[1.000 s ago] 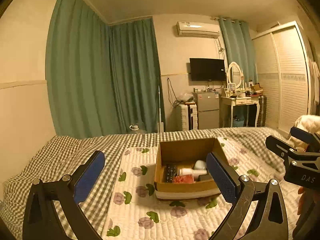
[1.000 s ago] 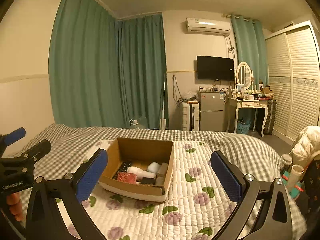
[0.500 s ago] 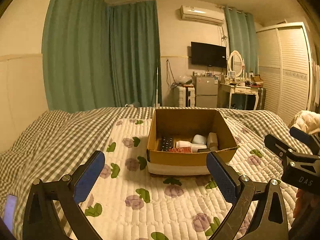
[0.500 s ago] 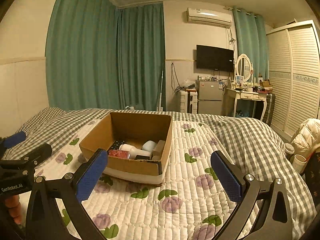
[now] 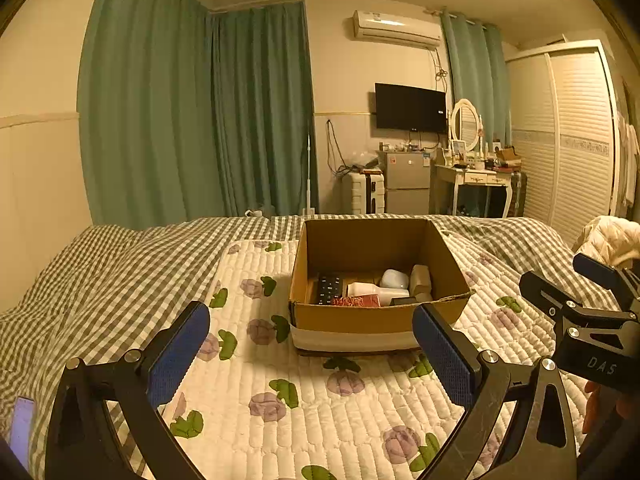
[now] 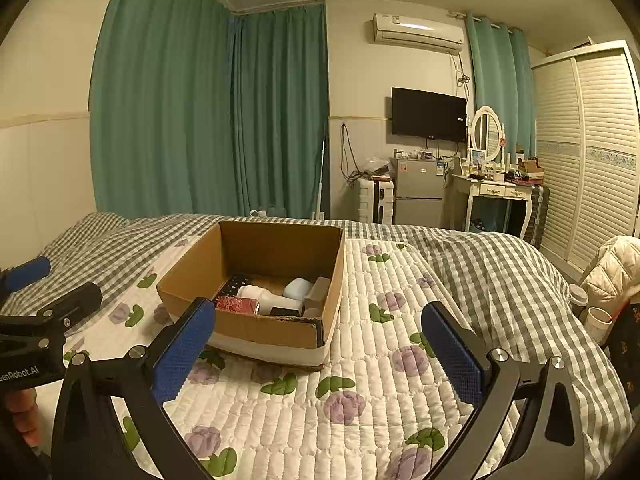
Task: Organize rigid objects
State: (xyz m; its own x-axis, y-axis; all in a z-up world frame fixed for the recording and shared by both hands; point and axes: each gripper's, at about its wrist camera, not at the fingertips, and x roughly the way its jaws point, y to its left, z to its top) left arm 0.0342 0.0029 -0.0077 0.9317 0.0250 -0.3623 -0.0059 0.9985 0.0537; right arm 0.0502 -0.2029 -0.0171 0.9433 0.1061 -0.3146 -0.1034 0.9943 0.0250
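An open cardboard box [image 5: 360, 320] sits on a floral quilt [image 5: 280, 392] on the bed. It holds a black remote [image 5: 330, 289], a white bottle [image 5: 376, 293], a red packet [image 5: 356, 302], a pale rounded case [image 5: 394, 279] and a tan block [image 5: 420, 277]. The box also shows in the right wrist view [image 6: 276, 332]. My left gripper [image 5: 310, 354] is open and empty, just short of the box front. My right gripper [image 6: 318, 354] is open and empty, near the box's right front corner.
A checked blanket [image 5: 100, 272] covers the bed around the quilt. A phone [image 5: 22, 430] lies at the left edge. A white jacket [image 6: 612, 268] and cups [image 6: 598, 318] are at the bed's right. A fridge [image 6: 418, 192], dressing table [image 6: 496, 192] and wardrobe [image 6: 588, 152] stand beyond.
Both grippers moved closer to the box and tilted down, then levelled slightly. The box looks larger and more of its inside shows. Both stayed open.
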